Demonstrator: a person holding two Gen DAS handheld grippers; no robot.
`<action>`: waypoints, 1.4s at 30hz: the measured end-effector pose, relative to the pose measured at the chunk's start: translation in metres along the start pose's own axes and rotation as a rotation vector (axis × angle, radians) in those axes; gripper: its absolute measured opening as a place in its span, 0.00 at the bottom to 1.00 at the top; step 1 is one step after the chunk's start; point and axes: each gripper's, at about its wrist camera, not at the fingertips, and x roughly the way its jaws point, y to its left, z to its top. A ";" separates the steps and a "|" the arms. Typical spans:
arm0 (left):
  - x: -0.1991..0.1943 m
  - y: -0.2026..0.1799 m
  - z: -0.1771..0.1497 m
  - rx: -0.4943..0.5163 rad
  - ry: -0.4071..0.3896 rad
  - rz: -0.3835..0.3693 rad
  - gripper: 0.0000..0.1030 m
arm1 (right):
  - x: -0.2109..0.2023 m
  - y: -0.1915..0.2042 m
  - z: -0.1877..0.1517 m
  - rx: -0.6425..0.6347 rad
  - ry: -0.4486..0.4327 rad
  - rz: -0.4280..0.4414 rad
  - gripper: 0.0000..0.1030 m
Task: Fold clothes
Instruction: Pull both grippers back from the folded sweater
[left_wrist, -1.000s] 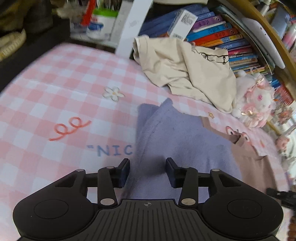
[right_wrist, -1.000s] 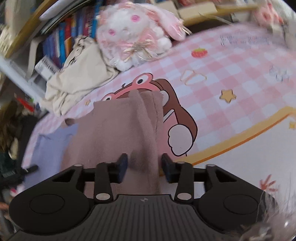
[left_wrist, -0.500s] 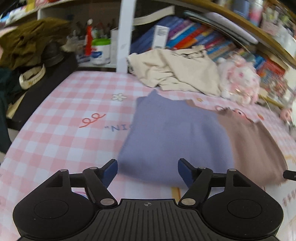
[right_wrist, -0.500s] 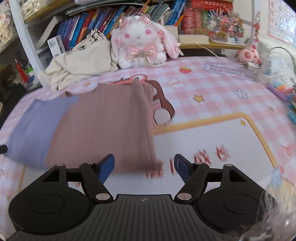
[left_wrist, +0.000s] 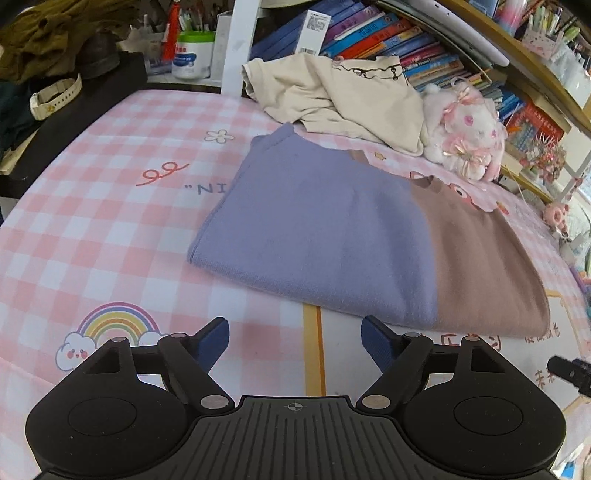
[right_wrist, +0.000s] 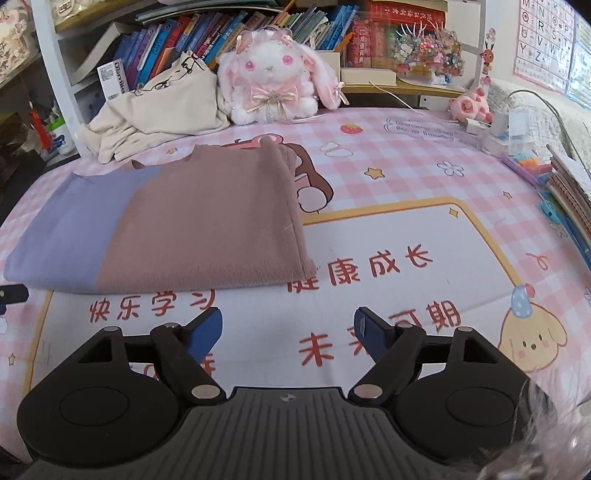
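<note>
A folded garment, lilac on one half and brown on the other (left_wrist: 332, 229), lies flat on the pink checked mat (left_wrist: 92, 184). My left gripper (left_wrist: 293, 325) hovers just short of its near lilac edge. Its jaws are opening and hold nothing. In the right wrist view the same garment (right_wrist: 166, 221) lies ahead and to the left. My right gripper (right_wrist: 288, 314) is over bare mat in front of the brown corner, its jaws opening with nothing between them. A crumpled cream garment (left_wrist: 351, 92) sits behind, against the books.
A white and pink plush rabbit (right_wrist: 273, 85) sits at the back next to the cream garment (right_wrist: 166, 107). Bookshelves (left_wrist: 406, 48) run behind them. Chargers and cables (right_wrist: 502, 129) and stacked books (right_wrist: 569, 192) line the right side. A dark ledge with clutter (left_wrist: 74, 85) borders the left.
Both grippers have let go of the garment and drawn back from it toward the near side. Their jaws have spread wide. The garment now lies folded flat.
</note>
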 end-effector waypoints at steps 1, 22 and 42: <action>0.000 0.000 0.000 -0.005 0.001 -0.001 0.78 | 0.000 0.001 -0.001 -0.008 0.007 0.000 0.75; -0.016 -0.039 -0.028 -0.179 0.006 0.134 0.78 | 0.015 -0.017 0.022 -0.268 0.020 0.200 0.84; -0.045 -0.082 -0.082 -0.595 -0.112 0.326 0.78 | 0.046 -0.073 0.035 -0.523 0.083 0.456 0.84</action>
